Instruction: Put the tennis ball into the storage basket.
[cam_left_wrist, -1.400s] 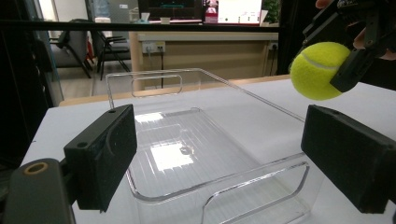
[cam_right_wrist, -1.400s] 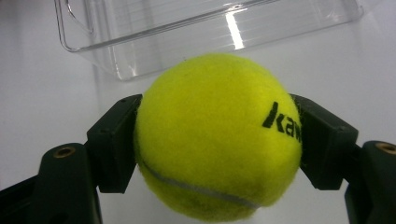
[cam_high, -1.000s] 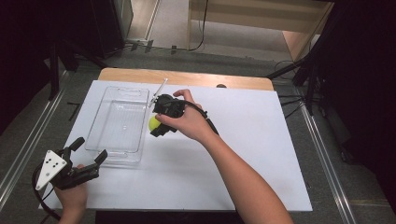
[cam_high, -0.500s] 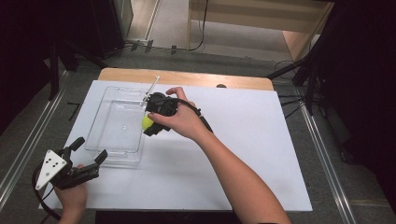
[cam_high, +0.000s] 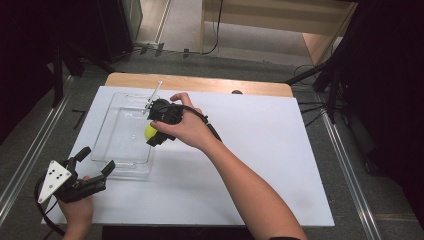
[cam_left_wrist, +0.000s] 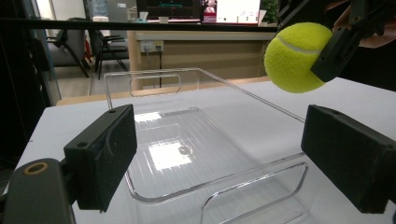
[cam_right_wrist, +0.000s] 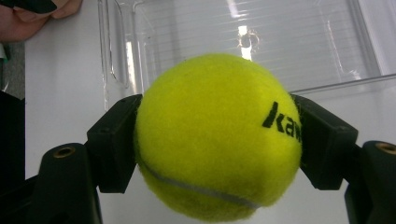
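A yellow tennis ball (cam_high: 150, 131) hangs in the air at the right rim of a clear plastic tray (cam_high: 114, 150), with my right gripper (cam_high: 153, 131) shut on it. In the right gripper view the ball (cam_right_wrist: 217, 135) sits between both jaws, above the tray's wall (cam_right_wrist: 116, 56). My left gripper (cam_high: 96, 161) rests open at the tray's near left corner. In the left gripper view its jaws stand wide apart around the tray's near handle (cam_left_wrist: 252, 186), and the ball (cam_left_wrist: 296, 57) appears at the upper right. The tray holds nothing.
The tray lies on a white board (cam_high: 260, 150) covering a wooden table (cam_high: 200, 82). Dark floor, metal rails and stands surround the table. A cable (cam_high: 42, 215) trails from my left gripper.
My right gripper has carried the ball leftward, from beside the tray to its right rim. The left gripper has stayed where it was.
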